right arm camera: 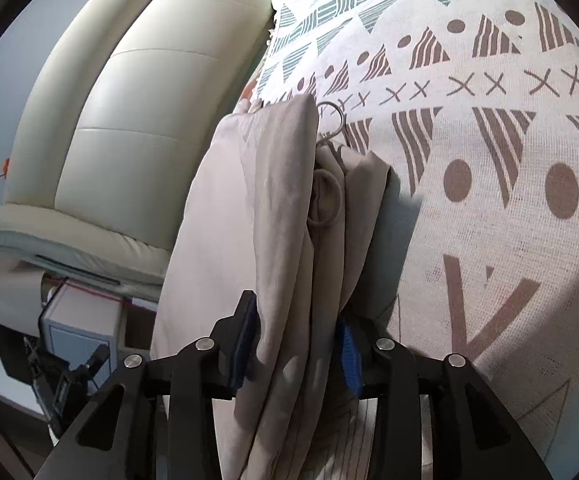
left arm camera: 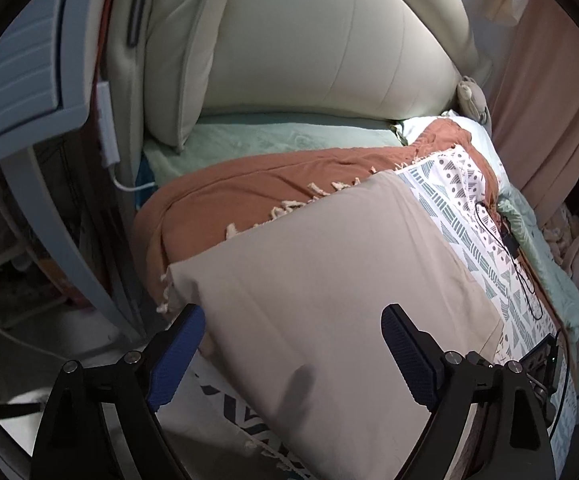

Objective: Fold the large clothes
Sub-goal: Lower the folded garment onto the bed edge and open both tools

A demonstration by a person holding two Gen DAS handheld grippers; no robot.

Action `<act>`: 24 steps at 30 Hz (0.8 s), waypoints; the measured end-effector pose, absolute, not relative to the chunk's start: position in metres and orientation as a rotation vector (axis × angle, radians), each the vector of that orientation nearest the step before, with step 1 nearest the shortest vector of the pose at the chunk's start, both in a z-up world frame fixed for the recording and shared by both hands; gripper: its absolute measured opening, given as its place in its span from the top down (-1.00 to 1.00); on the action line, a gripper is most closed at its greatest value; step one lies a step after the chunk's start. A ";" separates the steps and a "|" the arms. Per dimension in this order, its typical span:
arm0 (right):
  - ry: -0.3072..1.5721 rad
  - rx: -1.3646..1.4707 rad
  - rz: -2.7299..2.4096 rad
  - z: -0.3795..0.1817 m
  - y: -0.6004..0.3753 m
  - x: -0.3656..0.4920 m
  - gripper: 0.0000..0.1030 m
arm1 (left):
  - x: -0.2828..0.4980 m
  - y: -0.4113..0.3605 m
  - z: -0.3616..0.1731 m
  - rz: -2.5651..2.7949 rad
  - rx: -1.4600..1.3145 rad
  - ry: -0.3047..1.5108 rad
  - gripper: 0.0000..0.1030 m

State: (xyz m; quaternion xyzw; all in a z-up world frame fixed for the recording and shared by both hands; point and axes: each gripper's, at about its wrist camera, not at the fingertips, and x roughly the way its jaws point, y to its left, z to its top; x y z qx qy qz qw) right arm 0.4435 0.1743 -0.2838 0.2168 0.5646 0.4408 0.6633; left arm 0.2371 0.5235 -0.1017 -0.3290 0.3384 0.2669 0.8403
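**A:** Which step are you on?

**B:** Mid-fold, I judge. The beige garment (left arm camera: 329, 280) lies on the bed as a flat, smooth rectangle across the patterned throw (left arm camera: 469, 216). My right tongs (right arm camera: 297, 344) are closed on a bunched edge of it: several layers of the cloth run up between the 2 pads, and a drawstring loop (right arm camera: 327, 200) shows among the folds.

**A:** And the left?

**B:** My left tongs (left arm camera: 293, 356) stand wide, holding nothing, poised just over the near part of the garment with 1 pad by its left edge.

**A:** What does the next move call for?

**B:** I think the gathered edge has to be carried over and laid square on the flat part, while the left tongs either pin the cloth or take a corner so the layers don't slide. The cloth looks soft and limp, so the stack may slump if I let go early.

**A:** What's around you?

**B:** A rust-brown blanket (left arm camera: 249, 184) with a fringe lies under the throw, with a mint green sheet (left arm camera: 273, 136) beyond. A padded cream headboard (left arm camera: 321, 40) rises behind it. A black cable (left arm camera: 505, 240) trails along the right side of the bed, and pinkish curtains (left arm camera: 549, 112) hang past that.
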 end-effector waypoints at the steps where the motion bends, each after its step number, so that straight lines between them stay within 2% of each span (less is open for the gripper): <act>1: 1.280 0.484 1.002 -0.286 0.174 0.442 0.22 | 0.234 0.523 -0.110 0.575 -0.714 0.721 -0.75; 7: 1.280 0.487 1.028 -0.290 0.178 0.440 0.22 | 0.217 0.530 -0.161 0.611 -0.872 0.711 -0.75; 8: 1.281 0.497 1.028 -0.290 0.178 0.441 0.30 | 0.214 0.531 -0.169 0.607 -0.903 0.701 -0.75; 13: 1.282 0.558 1.027 -0.296 0.176 0.445 0.57 | 0.219 0.537 -0.179 0.543 -0.963 0.653 -0.43; 14: 1.277 0.559 1.028 -0.295 0.177 0.445 0.61 | 0.223 0.538 -0.178 0.535 -0.957 0.652 -0.32; 24: 1.273 0.631 1.034 -0.290 0.168 0.442 0.72 | 0.239 0.553 -0.168 0.555 -0.958 0.655 -0.07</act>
